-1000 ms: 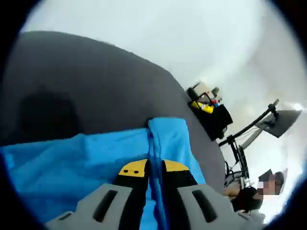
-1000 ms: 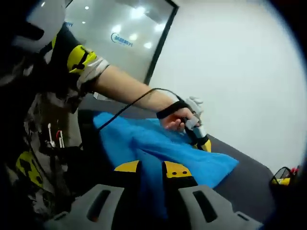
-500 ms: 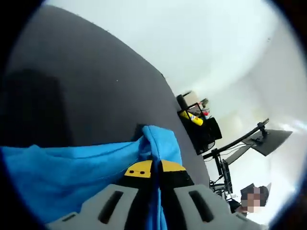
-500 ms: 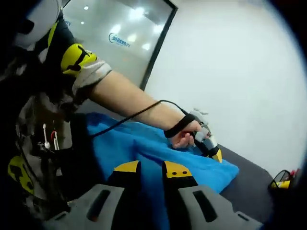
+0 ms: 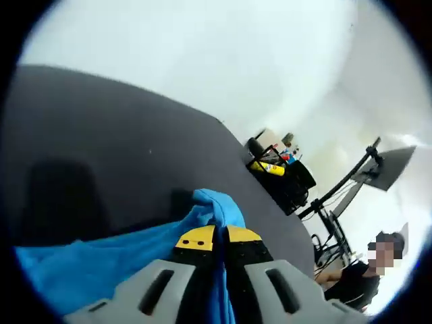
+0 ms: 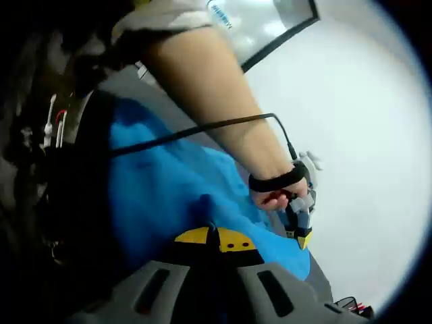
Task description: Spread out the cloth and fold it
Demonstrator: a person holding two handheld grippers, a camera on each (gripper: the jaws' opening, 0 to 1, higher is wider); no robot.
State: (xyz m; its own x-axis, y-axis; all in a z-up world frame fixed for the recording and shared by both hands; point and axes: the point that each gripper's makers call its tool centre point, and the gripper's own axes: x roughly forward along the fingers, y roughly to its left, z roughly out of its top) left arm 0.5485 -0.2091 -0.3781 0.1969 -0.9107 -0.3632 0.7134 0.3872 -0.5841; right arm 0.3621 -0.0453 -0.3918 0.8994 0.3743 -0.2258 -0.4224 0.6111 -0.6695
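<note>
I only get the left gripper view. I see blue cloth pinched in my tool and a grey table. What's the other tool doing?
Observer: The right tool is shut on the cloth too, at another spot.
Operator: Where's my tool from over there?
Observer: The left tool shows past the right one, held in a hand at the cloth's far edge.
Operator: Is anything on that arm?
Observer: A black strap wraps the wrist, and a black cable runs along the forearm.
Operator: What's behind it?
Observer: A white wall and a glass panel with a dark frame.
</note>
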